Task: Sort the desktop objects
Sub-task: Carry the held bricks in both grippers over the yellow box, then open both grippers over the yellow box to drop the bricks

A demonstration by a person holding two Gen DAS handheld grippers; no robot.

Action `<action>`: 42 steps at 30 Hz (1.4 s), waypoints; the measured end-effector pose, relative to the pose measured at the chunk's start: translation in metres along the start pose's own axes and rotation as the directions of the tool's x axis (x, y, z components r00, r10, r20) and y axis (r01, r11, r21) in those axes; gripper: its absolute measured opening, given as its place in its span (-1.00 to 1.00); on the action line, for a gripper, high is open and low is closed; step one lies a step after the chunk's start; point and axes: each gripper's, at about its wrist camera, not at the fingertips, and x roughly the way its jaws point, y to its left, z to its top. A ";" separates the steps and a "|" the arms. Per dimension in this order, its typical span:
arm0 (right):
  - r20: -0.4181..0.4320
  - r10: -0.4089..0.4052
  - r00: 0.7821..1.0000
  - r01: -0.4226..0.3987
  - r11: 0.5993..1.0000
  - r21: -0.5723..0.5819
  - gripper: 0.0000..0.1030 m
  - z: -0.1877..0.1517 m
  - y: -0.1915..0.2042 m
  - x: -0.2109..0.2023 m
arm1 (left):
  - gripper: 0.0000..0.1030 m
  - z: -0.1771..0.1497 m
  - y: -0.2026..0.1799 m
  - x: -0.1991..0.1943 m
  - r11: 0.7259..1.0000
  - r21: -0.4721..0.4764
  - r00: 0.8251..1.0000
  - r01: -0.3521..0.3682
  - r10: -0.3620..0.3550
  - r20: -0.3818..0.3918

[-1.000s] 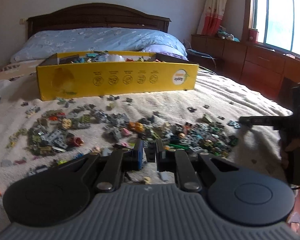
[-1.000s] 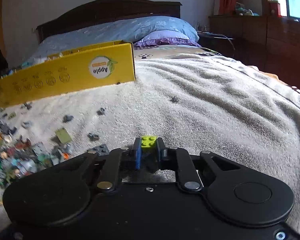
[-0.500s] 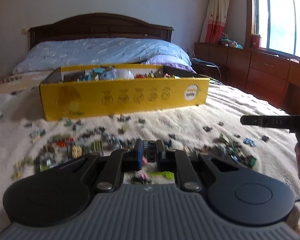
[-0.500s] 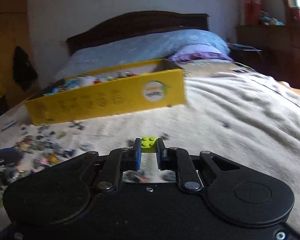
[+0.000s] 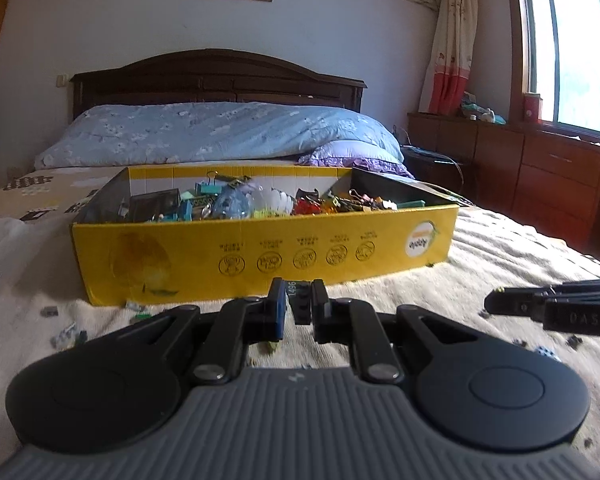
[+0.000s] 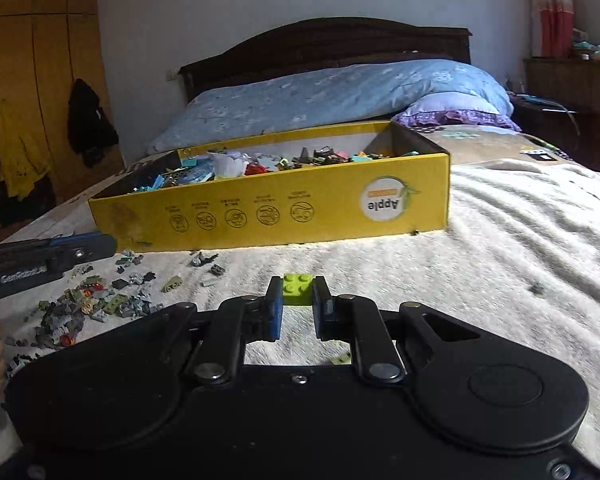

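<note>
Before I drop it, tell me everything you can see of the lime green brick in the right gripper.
The lime green brick is a small, glossy plastic building brick with four round studs showing on top, two by two. It sits level, studs up, clamped between the two blue-padded fingers of the right gripper, which press on its left and right sides. It is lifted off the cream blanket, in front of the yellow box and not yet over it. Its underside is hidden.

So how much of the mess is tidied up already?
Partly. The yellow box already holds plenty of small things. In hand: the right gripper is shut on a lime green brick, and the left gripper is shut on a dark brick. Left: scattered bricks on the blanket.
</note>
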 end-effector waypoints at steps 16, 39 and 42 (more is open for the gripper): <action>-0.006 0.037 0.999 -0.038 0.997 -0.061 -0.72 0.029 0.009 0.046 | -0.71 0.063 0.002 0.121 0.997 -0.038 0.996 -0.066 0.068 0.054; -0.008 0.040 0.999 -0.040 0.998 -0.042 -0.72 0.034 0.005 0.086 | 0.61 0.071 0.024 0.155 0.995 -0.082 0.996 -0.057 0.063 0.062; -0.001 0.028 1.000 -0.028 0.998 -0.053 -0.72 0.042 0.006 0.093 | 0.73 0.075 0.024 0.148 0.995 -0.084 0.996 -0.047 0.053 0.078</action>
